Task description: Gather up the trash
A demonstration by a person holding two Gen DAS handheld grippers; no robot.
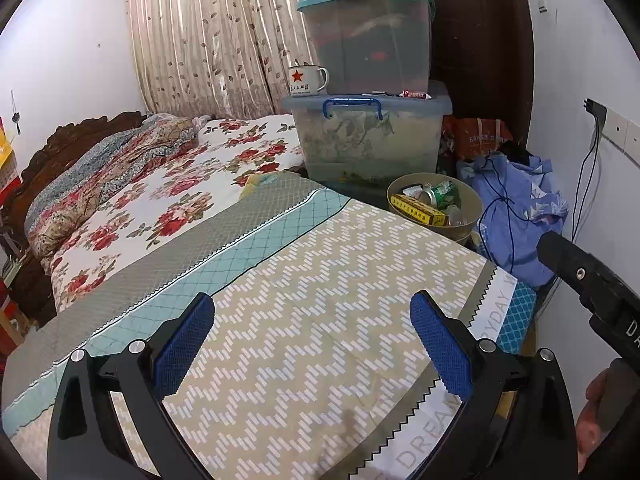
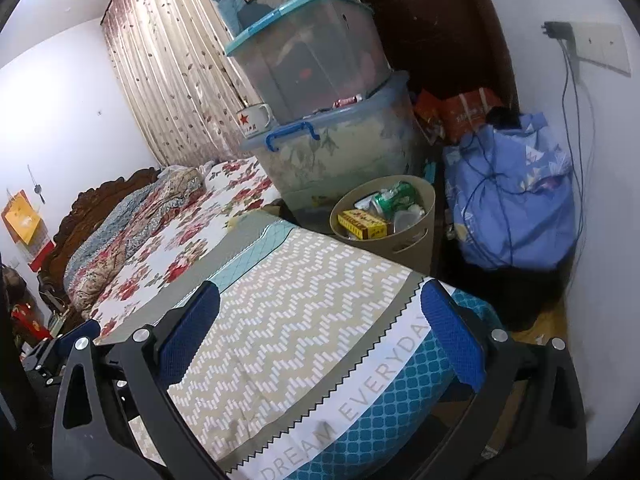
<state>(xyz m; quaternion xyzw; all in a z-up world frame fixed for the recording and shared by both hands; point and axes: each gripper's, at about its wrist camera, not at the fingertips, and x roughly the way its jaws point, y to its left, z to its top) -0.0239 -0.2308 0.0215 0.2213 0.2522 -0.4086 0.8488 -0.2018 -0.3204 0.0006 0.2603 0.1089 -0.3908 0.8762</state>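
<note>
1. Left gripper (image 1: 312, 344): jaws spread wide, nothing between the blue pads (image 1: 440, 344), hovering over the zigzag-pattern bedspread (image 1: 304, 288).
2. Right gripper (image 2: 320, 340): also released and empty, over the same bedspread at its "DREAM EVERYDAY" edge (image 2: 356, 408).
3. Ahead and slightly right of both claws, just past the bed's corner: beige trash bin (image 1: 476, 204), upright.
4. Inside the bin: yellow box (image 1: 420, 210), crushed green can (image 1: 442, 196), clear plastic bits.
5. Behind the bin: stacked clear storage boxes (image 1: 368, 140), enamel mug (image 1: 306, 80) with a red star on the lowest lid.
6. Right of the bin: blue cloth bundle (image 1: 516, 208).
7. Far left: floral quilt (image 1: 168, 192).
</note>
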